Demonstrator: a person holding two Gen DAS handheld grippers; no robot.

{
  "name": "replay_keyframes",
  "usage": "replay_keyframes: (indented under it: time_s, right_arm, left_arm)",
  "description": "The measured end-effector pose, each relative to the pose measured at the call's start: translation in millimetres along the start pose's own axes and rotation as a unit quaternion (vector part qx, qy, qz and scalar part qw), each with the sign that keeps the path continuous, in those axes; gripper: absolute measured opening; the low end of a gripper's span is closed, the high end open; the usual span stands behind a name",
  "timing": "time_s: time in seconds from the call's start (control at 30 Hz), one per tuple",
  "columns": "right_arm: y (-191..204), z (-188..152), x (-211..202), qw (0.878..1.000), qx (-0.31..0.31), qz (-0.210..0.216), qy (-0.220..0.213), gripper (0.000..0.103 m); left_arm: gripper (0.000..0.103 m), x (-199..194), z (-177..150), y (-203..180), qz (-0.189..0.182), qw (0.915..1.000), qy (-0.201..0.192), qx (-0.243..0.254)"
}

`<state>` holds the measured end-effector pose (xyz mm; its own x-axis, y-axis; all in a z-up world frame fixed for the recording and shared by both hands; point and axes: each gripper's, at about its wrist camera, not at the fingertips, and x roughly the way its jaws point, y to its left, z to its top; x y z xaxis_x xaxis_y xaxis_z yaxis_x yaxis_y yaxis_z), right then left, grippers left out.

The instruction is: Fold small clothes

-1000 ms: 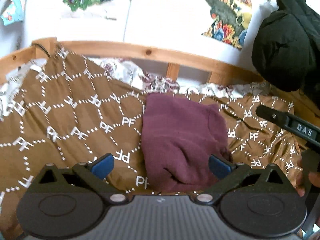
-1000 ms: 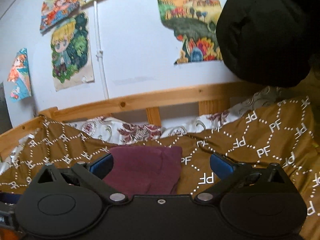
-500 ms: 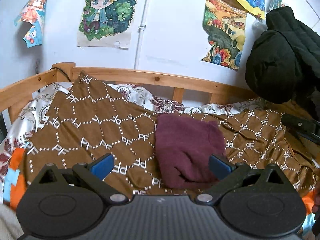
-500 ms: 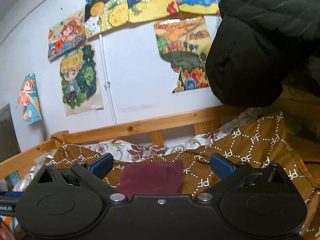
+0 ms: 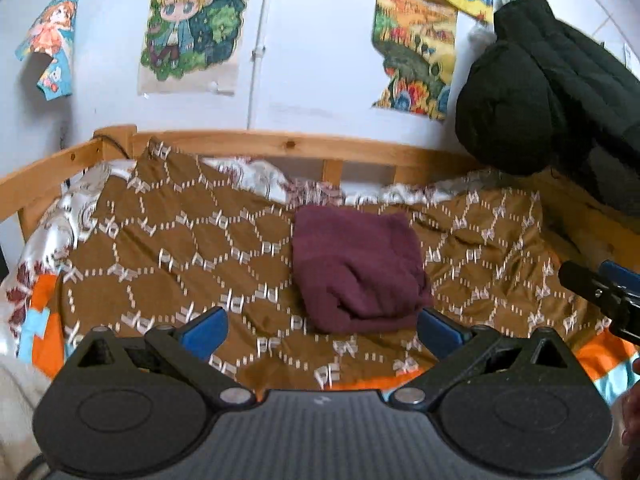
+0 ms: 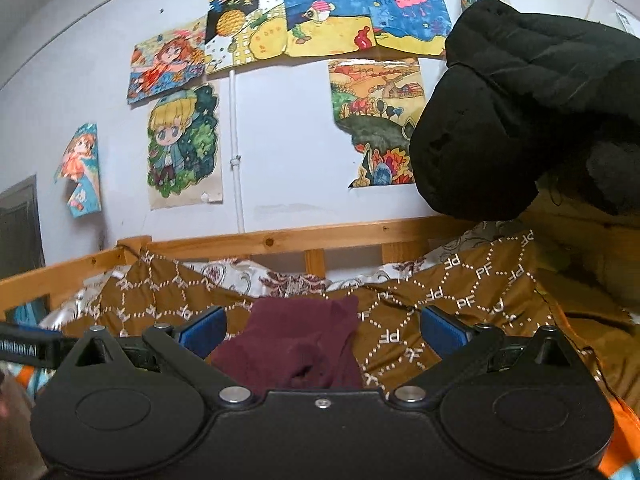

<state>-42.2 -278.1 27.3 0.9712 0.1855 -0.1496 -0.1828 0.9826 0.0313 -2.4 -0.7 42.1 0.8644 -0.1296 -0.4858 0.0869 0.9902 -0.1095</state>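
With the maroon garment point(image 5: 358, 270) lying folded in a compact bundle on the brown bedspread point(image 5: 168, 248), both the left gripper point(image 5: 320, 326) and the right gripper point(image 6: 320, 326) are held spread wide, empty, clear of it, the fold judged complete.

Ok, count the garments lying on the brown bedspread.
1. A folded maroon garment lies in the middle of the brown bedspread, ahead of both open grippers. A black puffer jacket hangs at the right. Others could lie out of view.
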Motion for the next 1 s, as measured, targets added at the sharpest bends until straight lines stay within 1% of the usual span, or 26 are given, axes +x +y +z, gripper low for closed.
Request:
replay_keyframes:
  time_s: [0.1,0.17,0.3,0.47,0.6,0.77,1.0]
  right_arm:
    - [3,-12,-11,1.0,-0.011,-0.002,0.003,0.102]
    - [3,-19,-16,1.0,-0.013,-0.001,0.007,0.102]
    - [4,-29,-24,1.0,-0.011,-0.009,0.011,0.102]
    - [-1,-34,-29,1.0,-0.001,-0.018,0.015,0.102]
    - [-6,-38,-23,0.999,0.012,-0.026,0.034,0.102]
    - [-6,-42,-15,0.998,0.015,-0.03,0.057,0.103]
    - [-3,-43,-11,0.997,0.011,-0.031,0.066,0.102]
  left_arm:
    - [0.102,4,-11,-6,0.012,0.9993,0.028,0.02]
    - [0.102,5,-17,-9,0.011,0.9987,0.039,0.03]
    - [0.102,3,-24,-11,0.005,0.9985,0.045,0.031]
    - [0.102,4,-29,-10,0.013,0.9982,0.052,0.027]
    - [0.102,12,-33,-11,0.019,0.9972,0.066,0.031]
    - [0.102,13,-33,-9,0.014,0.9973,0.067,0.027]
    - [0.102,15,-33,-9,0.015,0.9971,0.07,0.026]
